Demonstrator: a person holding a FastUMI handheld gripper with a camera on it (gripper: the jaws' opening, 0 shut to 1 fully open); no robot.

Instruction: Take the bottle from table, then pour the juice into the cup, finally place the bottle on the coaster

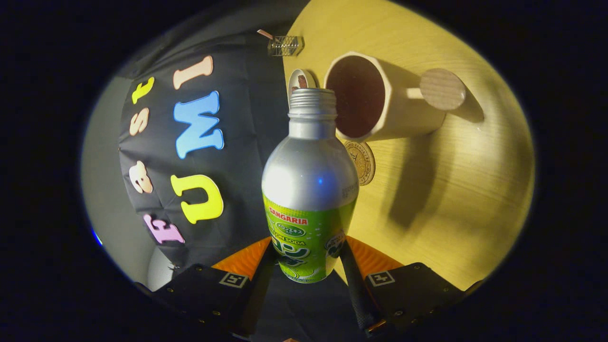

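My gripper (306, 266) is shut on a silver bottle (308, 180) with a green label, one finger on each side of its lower body. The bottle has no cap, and its threaded neck (312, 107) sits right at the rim of the cup. The cup (380, 99) is pale with a dark inside and a round wooden knob handle (442, 89). It stands on the yellow wooden table (451, 199), and the whole scene looks rolled sideways. A round brown coaster (363, 162) lies flat on the table beside the cup, partly behind the bottle. No stream of juice is visible.
A small round pale object (300, 80) stands behind the bottle's neck near the table's edge. Farther along that edge is a clear plastic box (285, 45). The cup throws a long shadow over the table.
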